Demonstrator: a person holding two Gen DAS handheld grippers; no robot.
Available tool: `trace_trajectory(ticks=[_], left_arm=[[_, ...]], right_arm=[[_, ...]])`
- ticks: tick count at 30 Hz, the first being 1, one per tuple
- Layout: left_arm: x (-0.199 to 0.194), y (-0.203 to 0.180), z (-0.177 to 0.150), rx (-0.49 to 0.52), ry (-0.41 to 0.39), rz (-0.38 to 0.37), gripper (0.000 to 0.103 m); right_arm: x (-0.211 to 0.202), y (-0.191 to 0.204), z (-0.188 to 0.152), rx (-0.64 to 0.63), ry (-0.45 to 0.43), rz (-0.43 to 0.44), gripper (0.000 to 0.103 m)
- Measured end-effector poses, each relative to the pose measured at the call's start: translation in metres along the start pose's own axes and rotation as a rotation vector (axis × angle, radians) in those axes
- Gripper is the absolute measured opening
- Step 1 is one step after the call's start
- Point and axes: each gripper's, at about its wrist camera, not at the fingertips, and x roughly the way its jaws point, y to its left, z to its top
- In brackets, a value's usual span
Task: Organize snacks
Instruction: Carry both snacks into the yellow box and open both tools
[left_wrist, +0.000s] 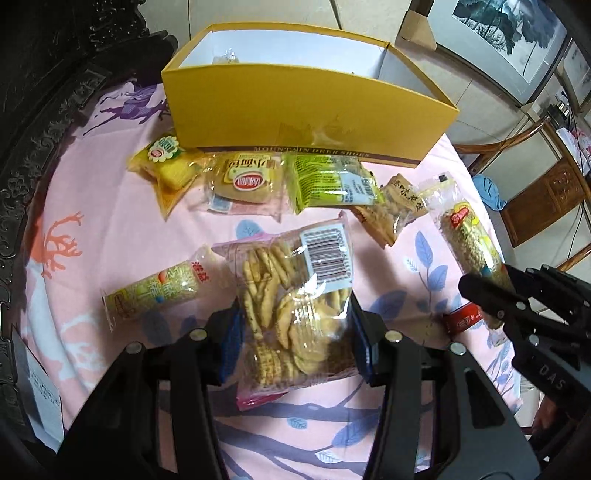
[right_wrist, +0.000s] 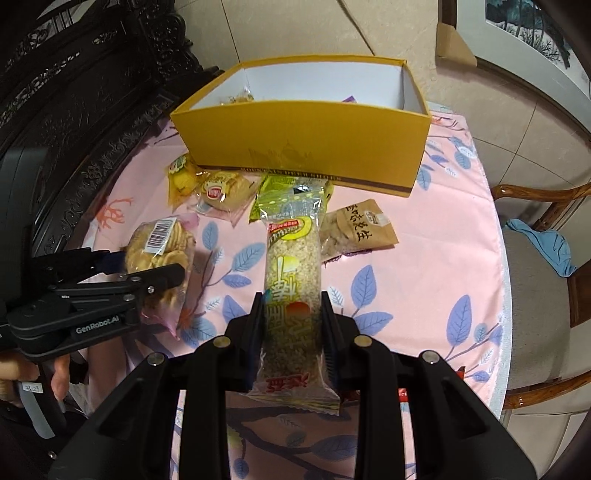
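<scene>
Now the clear bag of biscuits (left_wrist: 295, 306) sits pinched between the blue pads of the left gripper (left_wrist: 295, 332), barcode label up, its lower end trailing a pink seam over the tablecloth (left_wrist: 110, 206). From the right wrist view the same bag (right_wrist: 159, 254) shows at the left, clamped in those black fingers and raised off the cloth.

The right gripper (right_wrist: 293, 332) is closed on a long rice-puff bar (right_wrist: 293, 288) in clear wrap — the bar stands lengthwise between the pads, its printed end pointing toward the yellow box (right_wrist: 303, 147). In the left wrist view that bar (left_wrist: 469, 240) hangs at the right edge with the right gripper's black fingers (left_wrist: 491, 295) around its lower part.

Still on the pink leaf-print cloth, in a row just in front of the box: a yellow wafer packet (left_wrist: 166, 166), a small bread packet (left_wrist: 247, 184), a green packet (left_wrist: 332, 181) and a brown paper-look packet (left_wrist: 395, 206). A second rice-puff bar (left_wrist: 155, 291) lies left of the held bag, and a red packet (left_wrist: 461, 321) peeks out by the right gripper.

The box (left_wrist: 306, 110) is open-topped with white inner walls; a little wrapped snack shows in its far left corner. Dark carved wood furniture (right_wrist: 74, 92) borders the table on the left — a wooden chair (right_wrist: 543, 258) with a blue cloth stands to the right.
</scene>
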Motion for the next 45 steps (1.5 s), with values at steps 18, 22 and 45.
trace_trajectory(ticks=[18, 22, 45], left_arm=[[-0.011, -0.002, 0.010, -0.016, -0.021, -0.009, 0.050], [-0.014, 0.000, 0.021, -0.017, -0.035, -0.011, 0.050], [-0.024, 0.028, 0.260, -0.076, -0.204, 0.057, 0.097]], right_arm=[[-0.006, 0.003, 0.006, 0.000, -0.011, 0.001, 0.029], [-0.008, 0.003, 0.015, 0.001, -0.018, 0.000, 0.029], [0.015, -0.047, 0.236, 0.124, -0.132, -0.086, 0.070]])
